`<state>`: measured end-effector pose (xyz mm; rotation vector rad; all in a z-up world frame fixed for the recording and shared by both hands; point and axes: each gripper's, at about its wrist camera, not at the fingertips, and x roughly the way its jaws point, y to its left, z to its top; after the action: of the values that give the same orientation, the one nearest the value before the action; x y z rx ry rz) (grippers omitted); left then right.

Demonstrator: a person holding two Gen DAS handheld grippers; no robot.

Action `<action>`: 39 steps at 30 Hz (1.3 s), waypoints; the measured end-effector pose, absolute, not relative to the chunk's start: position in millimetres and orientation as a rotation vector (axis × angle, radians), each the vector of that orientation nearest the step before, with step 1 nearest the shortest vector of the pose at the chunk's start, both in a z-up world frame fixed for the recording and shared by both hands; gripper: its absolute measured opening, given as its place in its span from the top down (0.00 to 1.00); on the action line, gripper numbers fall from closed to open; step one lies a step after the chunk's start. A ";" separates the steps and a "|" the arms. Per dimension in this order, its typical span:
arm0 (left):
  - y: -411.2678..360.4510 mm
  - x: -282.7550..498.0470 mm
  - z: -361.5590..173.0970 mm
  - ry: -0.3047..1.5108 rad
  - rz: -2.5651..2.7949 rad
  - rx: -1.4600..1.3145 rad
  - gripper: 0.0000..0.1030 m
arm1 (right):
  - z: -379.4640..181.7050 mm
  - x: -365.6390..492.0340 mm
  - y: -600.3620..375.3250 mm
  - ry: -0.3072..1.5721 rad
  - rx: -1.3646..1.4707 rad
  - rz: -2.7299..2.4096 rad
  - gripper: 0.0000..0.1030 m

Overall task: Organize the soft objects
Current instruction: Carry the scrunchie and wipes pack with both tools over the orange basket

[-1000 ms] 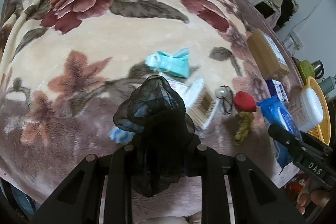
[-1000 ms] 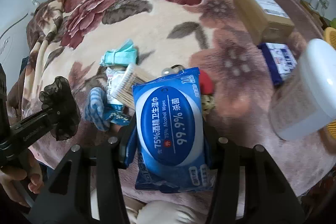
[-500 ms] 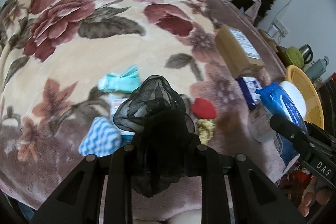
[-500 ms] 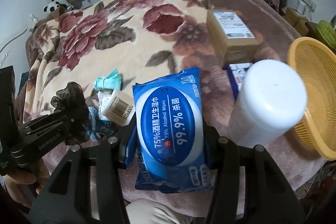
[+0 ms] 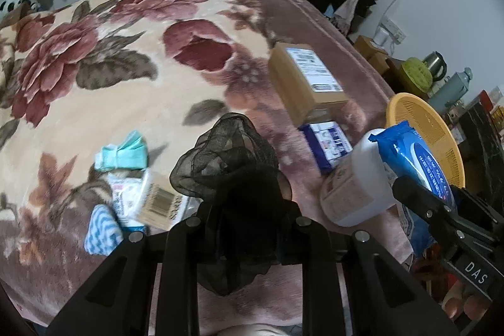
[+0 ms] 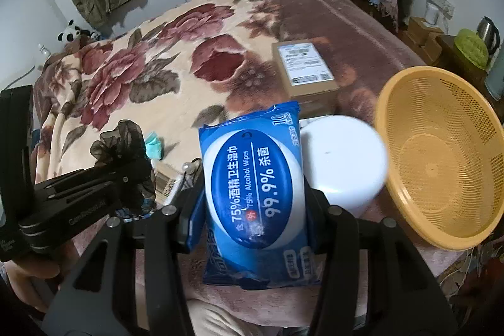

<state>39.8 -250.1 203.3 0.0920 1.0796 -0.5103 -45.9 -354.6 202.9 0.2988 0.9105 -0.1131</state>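
Both tools are loaded but nothing has been dropped off: the yellow basket at the bed's right edge looks empty, while a teal cloth, a blue-checked cloth and small packets lie on the floral blanket (so most of the sorting seems left to do). The left tool is closed on a black mesh scrunchie, held above the blanket's near edge. The right tool, pinching a blue pack of alcohol wipes upright, hovers just left of the basket, beside a white tub.
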 end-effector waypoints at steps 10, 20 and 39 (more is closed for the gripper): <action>-300.8 28.8 218.3 1.065 -0.583 0.129 0.78 | 209.2 -57.4 -387.2 0.889 0.327 -0.156 0.51; -352.9 12.4 231.6 1.046 -0.668 0.185 0.77 | 220.9 -72.9 -426.0 0.863 0.346 -0.226 0.51; -451.7 -10.8 228.8 1.070 -0.821 0.248 0.77 | 220.0 -96.7 -505.1 0.851 0.438 -0.379 0.50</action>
<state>-10.8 -451.7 228.8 0.2479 1.0697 -0.8213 -96.7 -505.1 220.0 0.4376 0.8507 -0.3791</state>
